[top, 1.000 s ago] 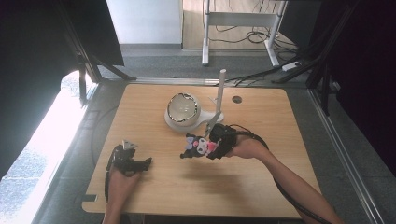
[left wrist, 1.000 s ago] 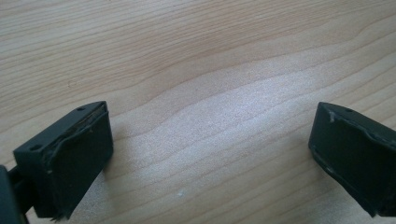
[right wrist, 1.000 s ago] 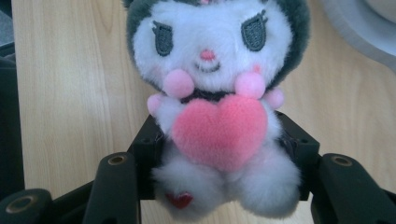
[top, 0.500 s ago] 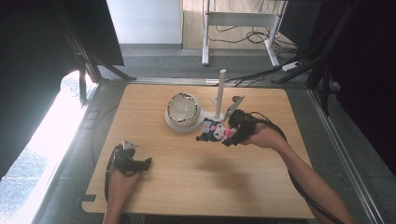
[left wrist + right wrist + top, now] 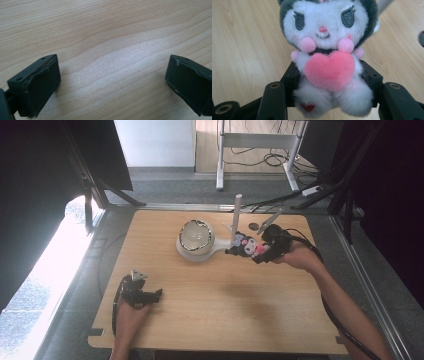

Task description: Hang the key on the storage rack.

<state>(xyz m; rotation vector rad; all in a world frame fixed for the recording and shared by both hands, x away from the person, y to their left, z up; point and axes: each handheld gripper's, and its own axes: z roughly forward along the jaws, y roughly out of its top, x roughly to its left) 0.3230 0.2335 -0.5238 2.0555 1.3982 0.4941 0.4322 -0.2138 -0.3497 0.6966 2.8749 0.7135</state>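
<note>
A small plush toy (image 5: 327,62), white with a dark hood and a pink heart on its chest, is clamped at the waist by my right gripper (image 5: 329,82). In the high view the plush toy (image 5: 247,247) hangs above the table at the right, just right of a white lamp-like stand (image 5: 196,240) with a round mirrored dome and an upright post (image 5: 237,212); my right gripper (image 5: 255,252) holds it there. My left gripper (image 5: 155,295) rests low at the front left, and in its own view my left gripper (image 5: 112,82) stands wide open over bare wood.
The wooden table (image 5: 215,310) has free room across its middle and front. A small dark round disc (image 5: 253,226) lies near the back edge behind the toy. Black frames and cables surround the table; a cable (image 5: 345,325) trails along the right forearm.
My right gripper has carried the plush toy up and toward the back right, from in front of the stand to beside its post. The left gripper has stayed put.
</note>
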